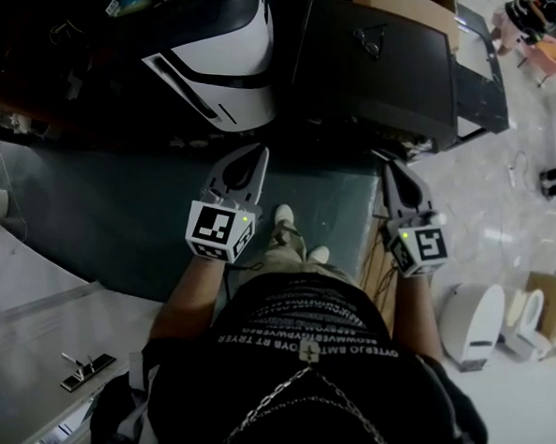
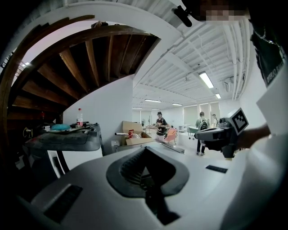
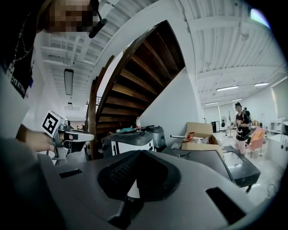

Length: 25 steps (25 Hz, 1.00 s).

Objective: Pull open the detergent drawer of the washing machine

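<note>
The white washing machine [image 1: 234, 45] with a dark grey rounded top is standing ahead of the person, at the upper left of the head view. It is on the far side of a grey-green floor mat [image 1: 91, 214]. Its detergent drawer is not showing as a separate part in any view. Only a slanted black strip [image 1: 186, 82] is crossing the white front, and I cannot tell whether that belongs to the drawer. A small clear plastic bottle with red on it [image 2: 80, 117] and a teal bundle [image 2: 60, 127] are sitting on the machine's top. Just right of the machine a dark flat-topped cabinet [image 1: 381, 68] is standing, with an open brown cardboard box [image 3: 201, 134] behind it.

The left gripper [image 1: 259, 155] is pointing toward the machine's lower right corner and is not touching it. Its jaws are pressing together with nothing between them. The right gripper [image 1: 392, 169] is hanging level with it and pointing toward the dark cabinet. Its jaws are likewise lying together and empty. The two grippers are being held side by side, apart from each other, above the person's white shoes [image 1: 284, 217] and in front of a black T-shirt with white lettering [image 1: 307, 354].

A brown wooden staircase [image 2: 76, 58] is curving over the machine. Farther back, people [image 2: 160, 123] are standing in a bright hall with a white ceiling.
</note>
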Motion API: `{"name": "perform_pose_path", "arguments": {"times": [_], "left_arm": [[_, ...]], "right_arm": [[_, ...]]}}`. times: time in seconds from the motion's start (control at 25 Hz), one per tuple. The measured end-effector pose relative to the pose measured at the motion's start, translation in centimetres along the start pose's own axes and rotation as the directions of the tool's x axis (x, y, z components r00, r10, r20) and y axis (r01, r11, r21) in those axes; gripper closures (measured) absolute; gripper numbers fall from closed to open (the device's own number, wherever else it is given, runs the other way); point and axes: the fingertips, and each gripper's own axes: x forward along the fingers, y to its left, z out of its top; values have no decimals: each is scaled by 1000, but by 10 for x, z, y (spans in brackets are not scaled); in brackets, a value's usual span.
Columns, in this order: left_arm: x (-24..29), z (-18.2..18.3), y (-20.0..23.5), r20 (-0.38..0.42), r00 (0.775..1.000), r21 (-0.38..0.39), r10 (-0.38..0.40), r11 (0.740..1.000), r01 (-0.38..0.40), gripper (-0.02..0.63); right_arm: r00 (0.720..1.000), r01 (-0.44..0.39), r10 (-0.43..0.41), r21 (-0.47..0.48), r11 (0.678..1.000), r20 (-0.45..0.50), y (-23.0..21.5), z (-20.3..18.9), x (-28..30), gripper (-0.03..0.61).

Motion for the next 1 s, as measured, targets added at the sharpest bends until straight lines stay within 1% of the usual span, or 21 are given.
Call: {"name": "perform_pose_path", "arguments": {"times": [0.12,0.28,0.56,1.0], "left_arm": [[12,3,13,1,1000,-3,-7,1000,7,610],[28,10,25,6,1000,6,-24,1000,24,609],[57,14,46,17,998,7,-54,999,54,609],[102,16,97,15,996,8,-91,996,91,609]], "right_arm": [[1000,16,-17,-14,1000,-5,-7,1,13,575],[1000,18,-18,-6,1000,-2,-8,7,27,575],[999,48,-48,-3,999,-12,-20,14,55,575],[996,86,-86,-1,996,-22,-32,22,116,577]]}}
